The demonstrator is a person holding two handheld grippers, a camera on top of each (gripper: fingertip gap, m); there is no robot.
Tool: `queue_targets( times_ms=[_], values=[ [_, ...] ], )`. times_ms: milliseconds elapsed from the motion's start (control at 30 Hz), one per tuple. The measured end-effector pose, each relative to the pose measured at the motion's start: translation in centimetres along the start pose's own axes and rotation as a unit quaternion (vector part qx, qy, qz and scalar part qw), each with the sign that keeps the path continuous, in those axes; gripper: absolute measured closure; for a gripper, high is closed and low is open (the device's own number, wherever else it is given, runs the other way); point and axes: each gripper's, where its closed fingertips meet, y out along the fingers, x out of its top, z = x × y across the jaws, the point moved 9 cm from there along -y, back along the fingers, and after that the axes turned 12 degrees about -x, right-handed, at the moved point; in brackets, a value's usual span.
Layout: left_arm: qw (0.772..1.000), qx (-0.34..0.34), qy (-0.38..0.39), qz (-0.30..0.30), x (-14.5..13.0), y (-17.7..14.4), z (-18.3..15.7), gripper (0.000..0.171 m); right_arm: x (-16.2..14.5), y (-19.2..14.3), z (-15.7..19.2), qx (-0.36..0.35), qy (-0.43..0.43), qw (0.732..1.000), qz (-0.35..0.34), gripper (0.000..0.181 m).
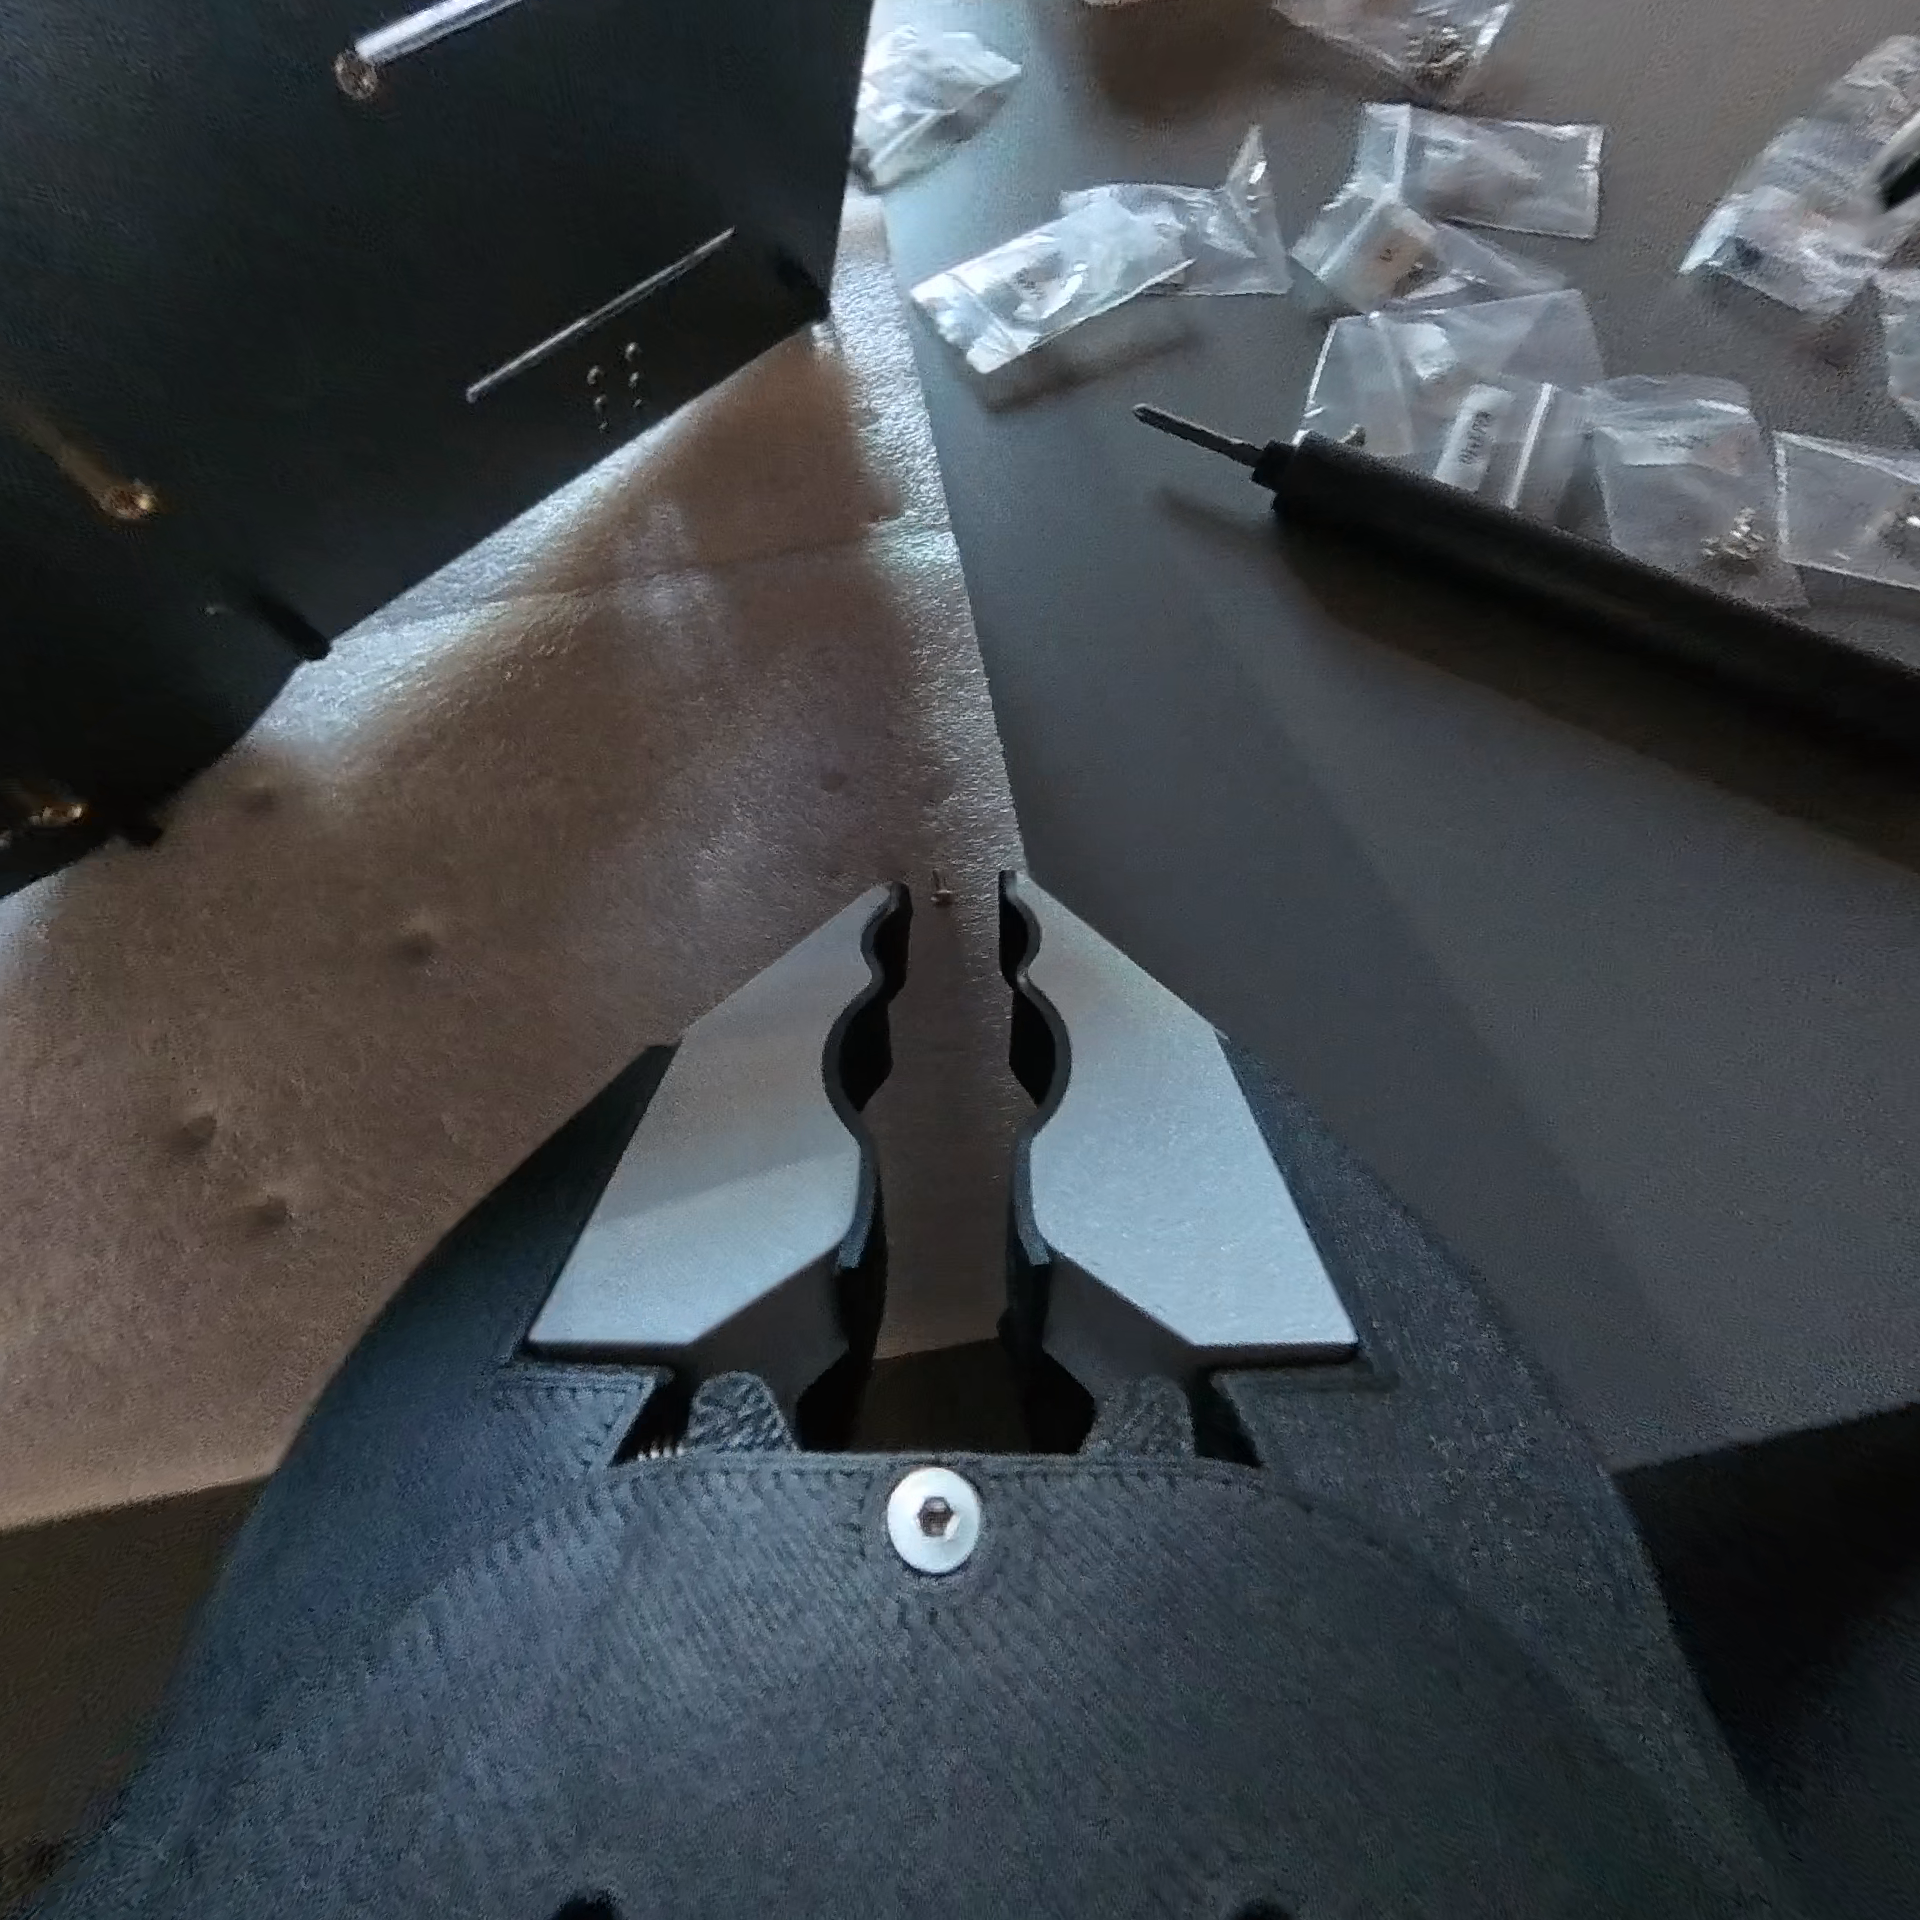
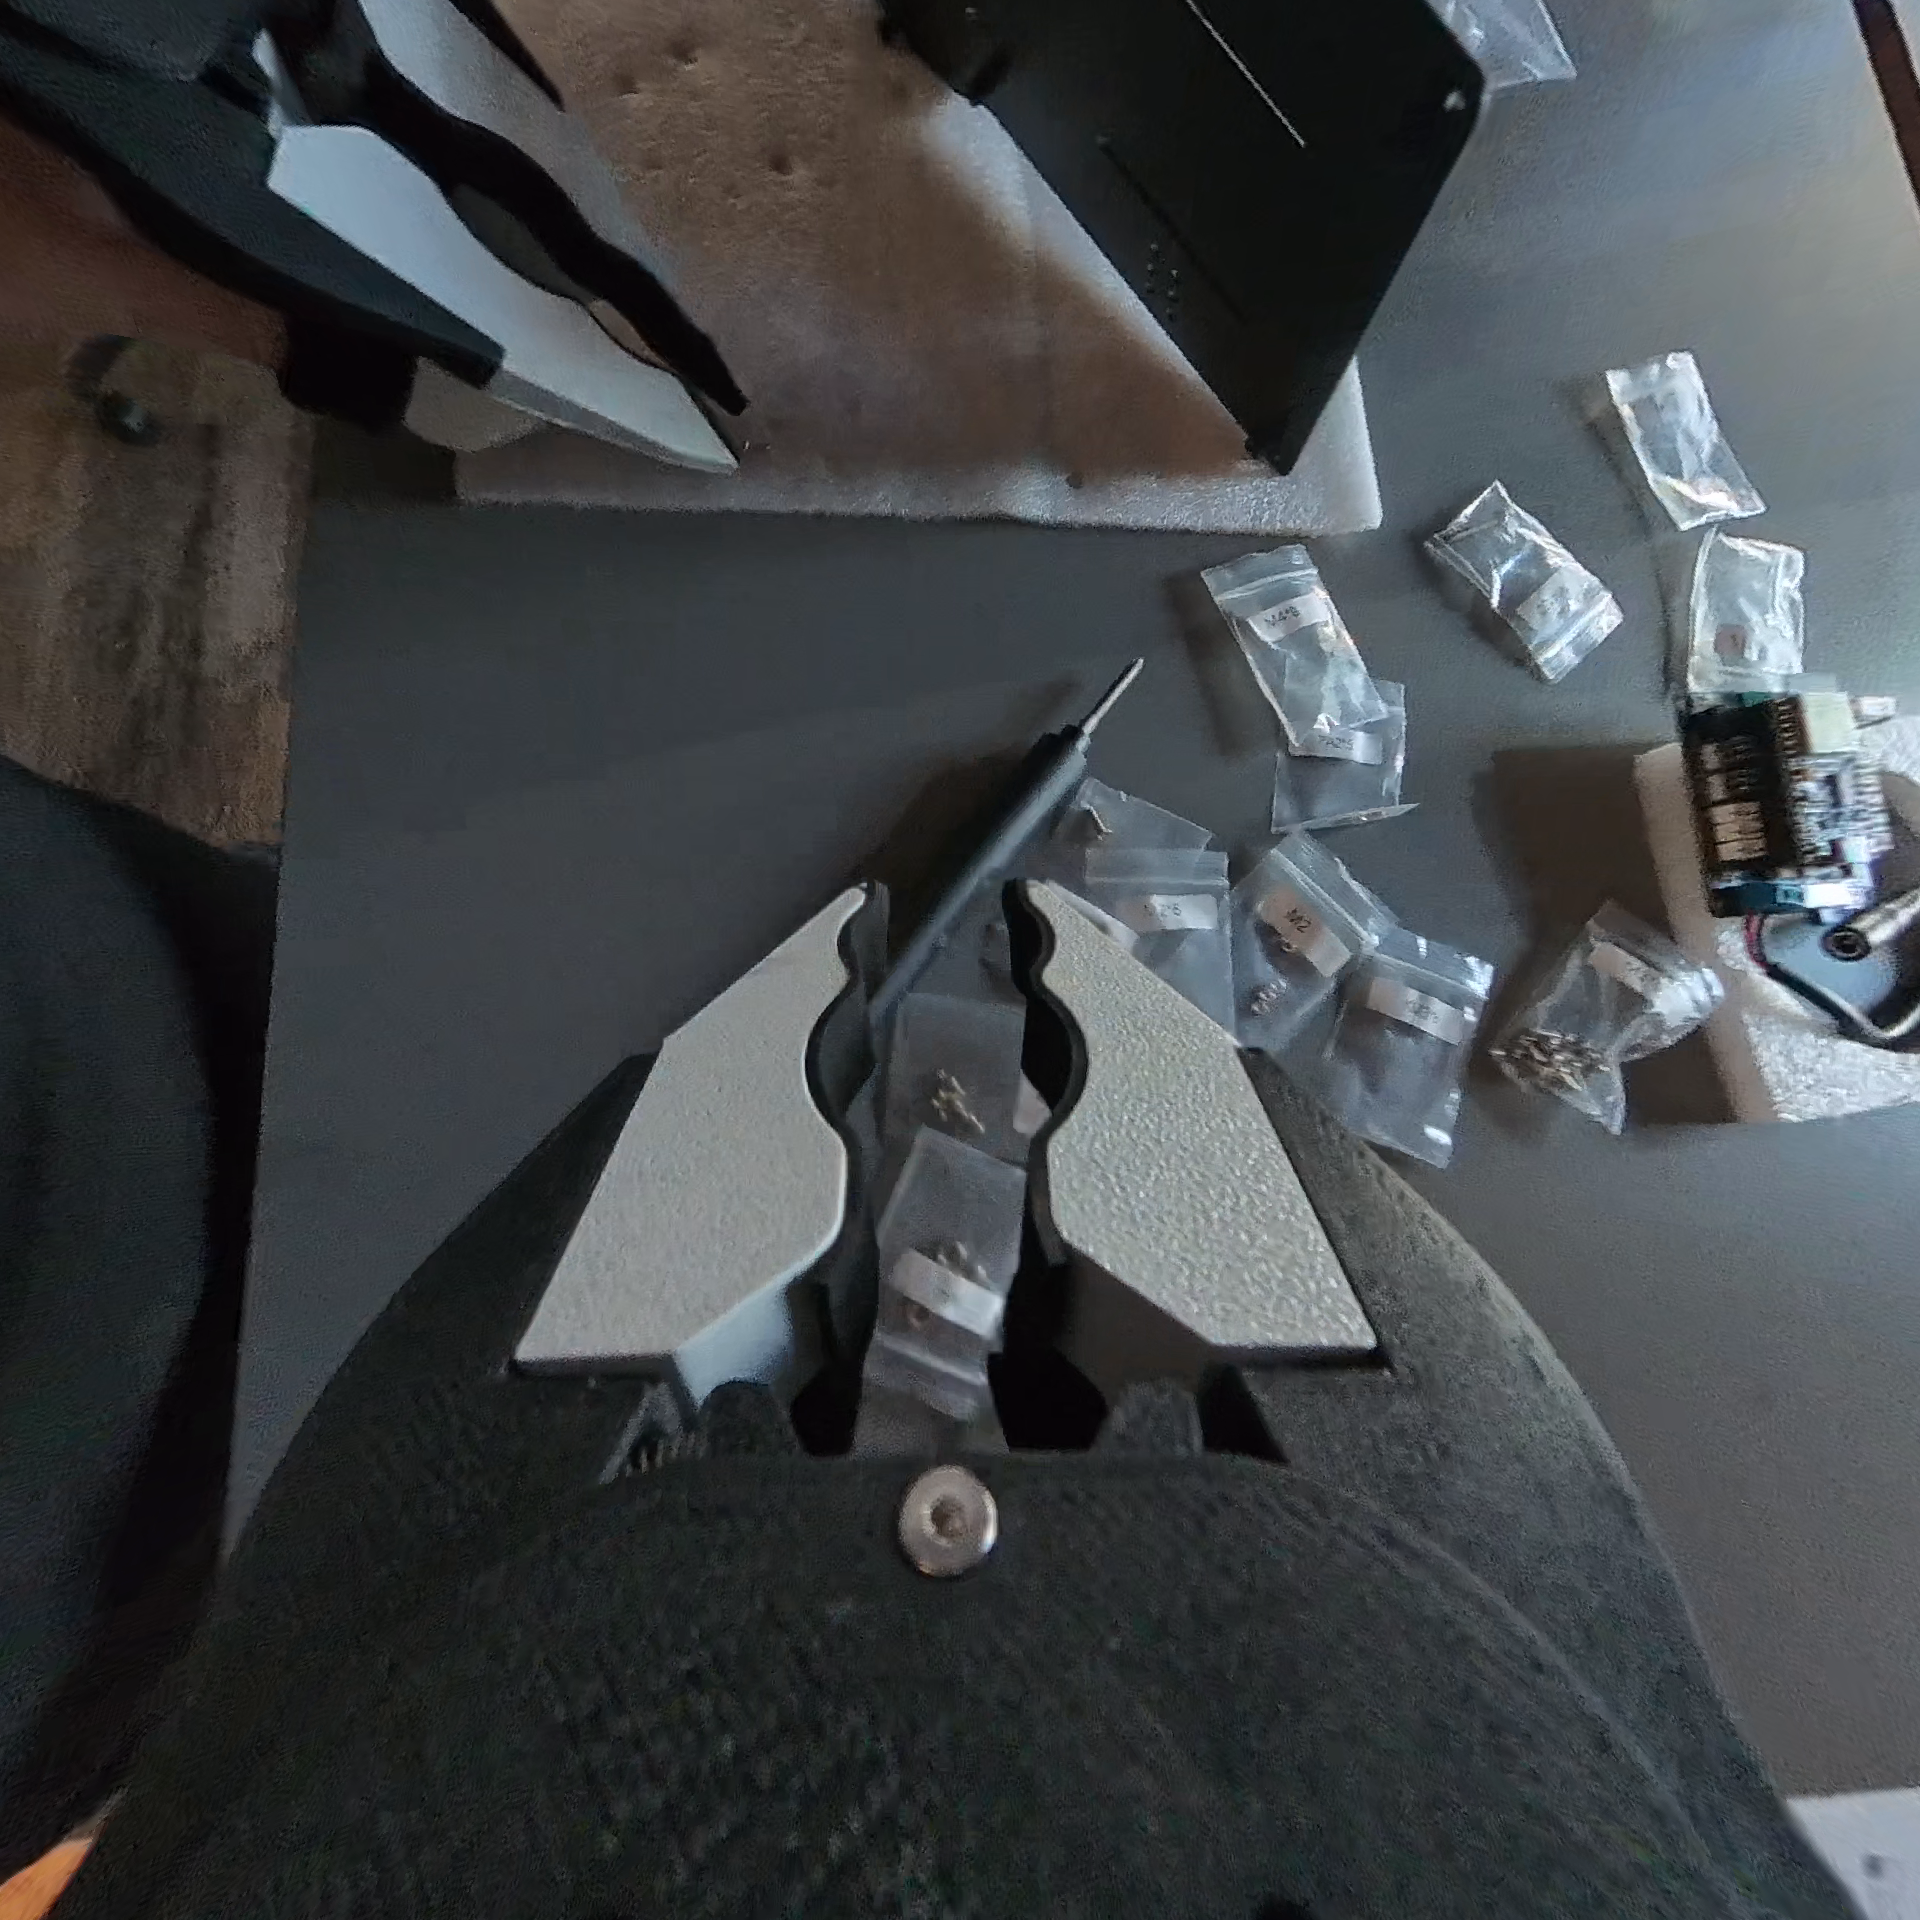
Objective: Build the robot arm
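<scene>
**Two hand-held grippers over a worktop of small parts**

A dark grey worktop is seen carrying everything. On its far side a sheet of pale foam is laid, and a black metal housing is set on the foam, with standoffs and a slot visible on its face.

The right hand-held gripper is held above the worktop with its jaws parted by a narrow gap; nothing is clamped between them. A black precision screwdriver is seen lying on the worktop under that gap, its metal tip pointing away from the camera. Whether the fingers touch it cannot be told.

The left hand-held gripper is held low over the foam near the foam's edge, its jaws likewise slightly parted and empty. A tiny screw is seen on the foam just beyond the fingertips, in line with the gap.

A small circuit board with wires is placed on a second foam piece at the right of the worktop. Clear zip bags of screws, each bearing a white label, are scattered between the screwdriver and the board; some lie touching or overlapping.
</scene>
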Motion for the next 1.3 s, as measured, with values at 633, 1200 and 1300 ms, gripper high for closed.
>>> queue_targets(
  times_ms=[633, 1200, 1300],
  values=[
    [0.993, 0.114, -0.011, -0.002, -0.4, 1.1, -1.3, 0.168, -4.3, -1.3, -3.3, 0.085, -0.058, 0.995, -0.008, 0.159],
    [0.965, 0.082, -0.175, -0.176, 5.0, 4.7, 1.0, 0.170, 0.3, 0.0, -7.9, 0.068, -0.019, 0.995, -0.073, 0.159],
    [0.961, 0.059, -0.210, -0.169, 6.2, 5.9, 2.0, 0.170, 1.9, 0.8, -8.5, 0.078, -0.019, 0.993, -0.087, 0.159]
  ],
)
